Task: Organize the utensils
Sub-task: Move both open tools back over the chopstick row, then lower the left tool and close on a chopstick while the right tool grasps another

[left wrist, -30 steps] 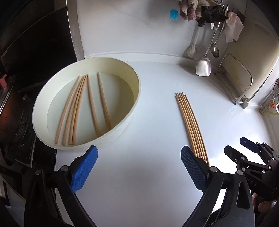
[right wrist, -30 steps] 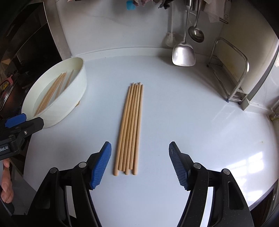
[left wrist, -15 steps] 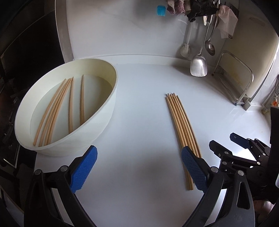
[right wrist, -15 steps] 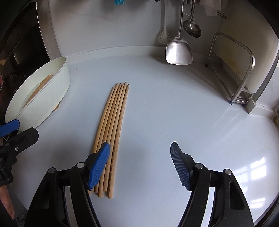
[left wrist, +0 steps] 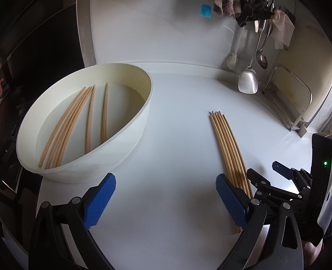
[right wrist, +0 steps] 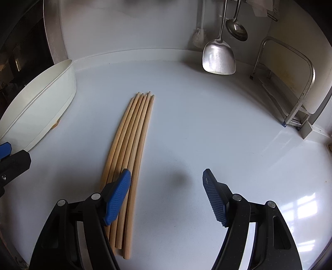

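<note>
We see the left gripper (left wrist: 165,199) with its blue-padded jaws spread wide and nothing between them, hanging over bare white countertop (left wrist: 176,145). Its left pad sits just in front of the white basin (left wrist: 132,133); its right pad overlaps the near end of the chopstick bundle (left wrist: 228,145) in the picture, contact not clear.

Right gripper (right wrist: 167,197) is also spread wide, nothing pinched. In its own view the left pad lies over the chopstick bundle (right wrist: 132,137), with the outermost stick or two showing to the pad's right; the right pad is over empty counter, well apart from the sticks. We cannot tell whether the left pad touches the wood. In the left wrist view the right gripper's (left wrist: 276,172) black fingers show just right of the bundle's near end. The left gripper's black and blue tip (right wrist: 12,162) shows at the left edge of the right wrist view.

The bundle is six or so wooden chopsticks lying side by side, tight together, flat on the counter, tips pointing toward the back wall.

The basin (right wrist: 41,99) sits left of the bundle, apart from it, and holds loose chopsticks (left wrist: 68,124): a group of roughly four together, two more just right of them.

Further back, by the wall: a hanging metal spatula (right wrist: 219,56), a ladle (right wrist: 236,29), a white brush (left wrist: 232,60), a metal rack (right wrist: 294,83) at right, cloths (left wrist: 249,10) hung above.
</note>
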Motion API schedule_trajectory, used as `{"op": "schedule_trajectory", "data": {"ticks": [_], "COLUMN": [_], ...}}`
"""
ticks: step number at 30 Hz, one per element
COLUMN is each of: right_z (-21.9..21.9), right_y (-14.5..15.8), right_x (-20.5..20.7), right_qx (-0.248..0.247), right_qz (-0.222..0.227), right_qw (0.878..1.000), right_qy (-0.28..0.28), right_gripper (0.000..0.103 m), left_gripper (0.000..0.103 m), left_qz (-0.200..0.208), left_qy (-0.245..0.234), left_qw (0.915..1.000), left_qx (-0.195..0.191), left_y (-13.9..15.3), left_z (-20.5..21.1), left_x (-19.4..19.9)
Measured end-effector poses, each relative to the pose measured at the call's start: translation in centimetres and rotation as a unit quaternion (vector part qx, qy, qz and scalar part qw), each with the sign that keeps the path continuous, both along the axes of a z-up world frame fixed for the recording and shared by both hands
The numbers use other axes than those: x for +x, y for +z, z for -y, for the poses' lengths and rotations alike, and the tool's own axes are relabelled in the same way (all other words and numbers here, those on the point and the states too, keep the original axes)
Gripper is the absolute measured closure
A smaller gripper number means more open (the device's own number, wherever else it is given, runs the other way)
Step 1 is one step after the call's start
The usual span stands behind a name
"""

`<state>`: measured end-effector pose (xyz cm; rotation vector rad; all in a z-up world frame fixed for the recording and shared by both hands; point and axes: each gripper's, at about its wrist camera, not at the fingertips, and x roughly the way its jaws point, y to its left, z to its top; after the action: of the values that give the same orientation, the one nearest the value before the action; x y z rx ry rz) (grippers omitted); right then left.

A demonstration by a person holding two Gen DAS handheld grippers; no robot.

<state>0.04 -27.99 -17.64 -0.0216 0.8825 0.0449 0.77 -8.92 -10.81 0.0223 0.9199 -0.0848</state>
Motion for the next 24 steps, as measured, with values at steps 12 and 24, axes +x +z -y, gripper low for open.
{"op": "schedule_trajectory", "data": {"ticks": [12, 24], "right_z": [-0.1, 2.7], "right_y": [-0.5, -0.5], "right_x": [0.1, 0.7], "right_qx": [-0.042, -0.062], "right_qz": [0.002, 0.013], "right_qw": [0.999, 0.998], "right_qy": [0.013, 0.01], "right_gripper": [0.034, 0.034], "left_gripper": [0.008, 0.008], "left_qz": [0.002, -0.002], "left_qy": [-0.004, -0.021], "left_qw": [1.0, 0.9997], "left_qx": [-0.001, 0.009], "left_y": [-0.2, -1.6], "left_z": [1.4, 4.4], "left_x": [0.4, 1.2]}}
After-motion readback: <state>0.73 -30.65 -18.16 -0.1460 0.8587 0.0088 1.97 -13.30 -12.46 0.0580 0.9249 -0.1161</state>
